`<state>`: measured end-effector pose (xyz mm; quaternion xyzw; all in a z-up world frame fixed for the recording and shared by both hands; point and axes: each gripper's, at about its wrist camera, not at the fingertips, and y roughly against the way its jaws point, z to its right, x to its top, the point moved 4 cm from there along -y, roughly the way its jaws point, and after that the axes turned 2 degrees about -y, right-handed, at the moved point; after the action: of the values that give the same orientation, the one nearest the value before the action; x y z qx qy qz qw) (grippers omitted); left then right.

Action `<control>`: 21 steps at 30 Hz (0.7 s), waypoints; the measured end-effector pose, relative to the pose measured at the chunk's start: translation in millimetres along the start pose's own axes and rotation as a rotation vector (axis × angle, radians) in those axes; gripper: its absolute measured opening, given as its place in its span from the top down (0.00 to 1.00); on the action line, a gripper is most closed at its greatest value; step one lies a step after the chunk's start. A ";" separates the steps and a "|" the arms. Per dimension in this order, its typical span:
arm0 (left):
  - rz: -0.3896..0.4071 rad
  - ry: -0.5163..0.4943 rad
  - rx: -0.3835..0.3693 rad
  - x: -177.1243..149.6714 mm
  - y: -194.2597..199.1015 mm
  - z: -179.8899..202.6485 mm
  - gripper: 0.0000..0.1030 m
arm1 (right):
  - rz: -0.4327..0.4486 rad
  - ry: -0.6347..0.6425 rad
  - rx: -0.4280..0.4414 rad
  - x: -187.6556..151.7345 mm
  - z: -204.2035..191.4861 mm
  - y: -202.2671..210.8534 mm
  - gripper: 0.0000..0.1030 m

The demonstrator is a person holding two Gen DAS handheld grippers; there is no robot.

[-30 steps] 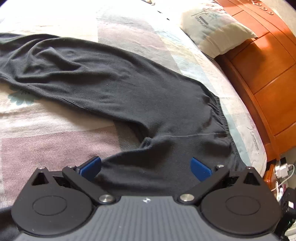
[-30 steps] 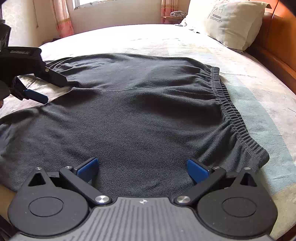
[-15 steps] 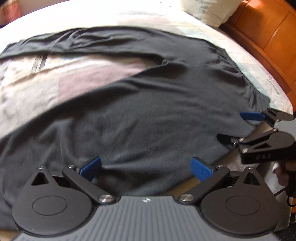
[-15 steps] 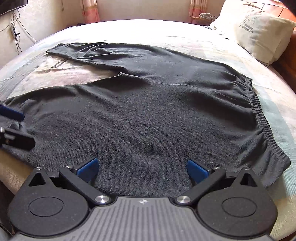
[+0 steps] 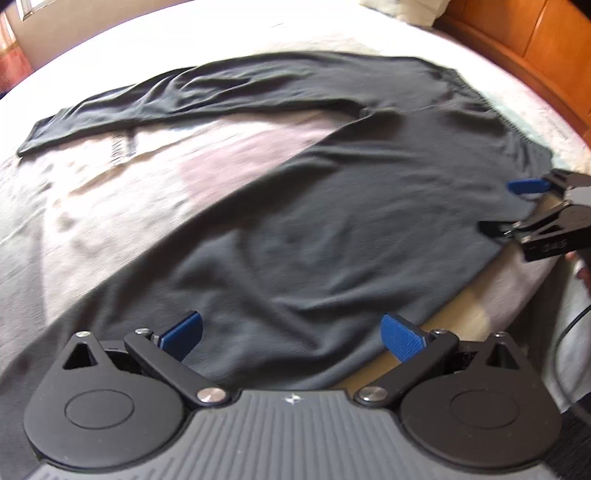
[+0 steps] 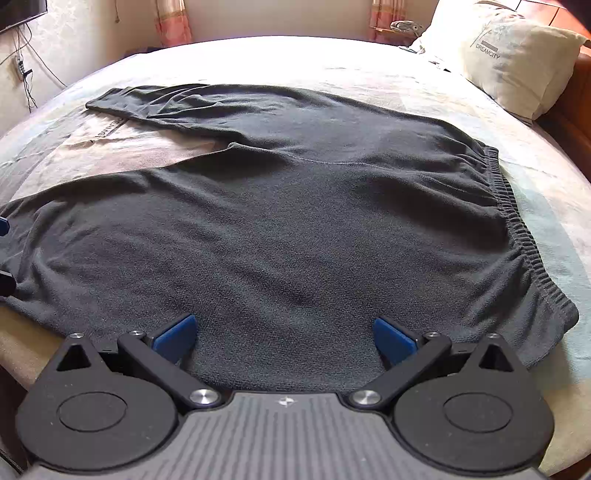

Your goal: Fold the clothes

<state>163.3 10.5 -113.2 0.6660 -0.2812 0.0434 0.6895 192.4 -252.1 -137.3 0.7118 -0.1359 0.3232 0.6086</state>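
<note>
Dark grey pants (image 6: 295, 221) lie spread flat on the bed, legs apart in a V. The elastic waistband (image 6: 517, 229) is at the right; the far leg's cuff (image 6: 107, 103) is at the back left. The pants also fill the left wrist view (image 5: 332, 229). My left gripper (image 5: 291, 332) is open and empty, over the near leg by the bed's front edge. My right gripper (image 6: 284, 336) is open and empty, over the pants' near edge by the waist. It also shows in the left wrist view (image 5: 517, 206), open, at the right.
The bed (image 6: 332, 59) has a pale patterned cover. A pillow (image 6: 509, 55) lies at the back right against a wooden headboard (image 5: 535, 40). Curtains (image 6: 173, 18) and a wall stand beyond the bed. Cables (image 6: 26, 74) hang on the left wall.
My left gripper has swung from the crotch area back to the near leg at the bed's edge. My right gripper has pulled back, so more of the pants shows. The pants have not moved.
</note>
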 end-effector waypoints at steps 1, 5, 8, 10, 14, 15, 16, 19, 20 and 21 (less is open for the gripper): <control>-0.006 -0.004 0.013 -3.6 -0.1 -6.0 0.01 | 0.001 0.001 -0.002 0.0 -0.3 -0.2 0.00; 0.000 0.003 0.049 -15.5 -0.4 -27.9 0.01 | 0.007 -0.003 -0.012 -0.2 -1.3 -1.0 0.00; -0.001 0.051 0.069 -25.9 -2.4 -44.9 0.01 | 0.013 -0.004 -0.017 -0.8 -1.6 -1.3 0.00; -0.015 0.097 0.061 -35.6 -5.7 -55.8 0.01 | 0.013 -0.004 -0.021 -0.7 -2.0 -1.6 0.00; 0.004 0.143 0.032 -53.3 -3.3 -68.7 0.01 | 0.008 -0.010 -0.028 0.4 -2.3 -2.4 0.00; 0.005 0.137 0.030 -55.9 -1.3 -70.3 0.01 | 0.009 -0.012 -0.031 0.2 -2.4 -2.3 0.00; 0.006 0.136 0.027 -57.8 0.9 -73.3 0.01 | 0.009 -0.014 -0.034 0.0 -2.6 -2.2 0.00; 0.010 0.138 0.019 -63.0 7.5 -83.3 0.01 | 0.004 -0.019 -0.042 0.7 -3.2 -2.3 0.00; 0.021 0.146 0.029 -62.2 10.9 -88.1 0.01 | 0.001 -0.021 -0.044 1.2 -3.3 -2.7 0.00; 0.032 0.154 0.041 -61.0 14.4 -93.2 0.01 | -0.002 -0.022 -0.046 1.7 -3.4 -3.0 0.00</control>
<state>136.7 119.2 -123.3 0.6702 -0.2373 0.1113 0.6944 194.5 -247.8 -138.4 0.7014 -0.1492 0.3115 0.6235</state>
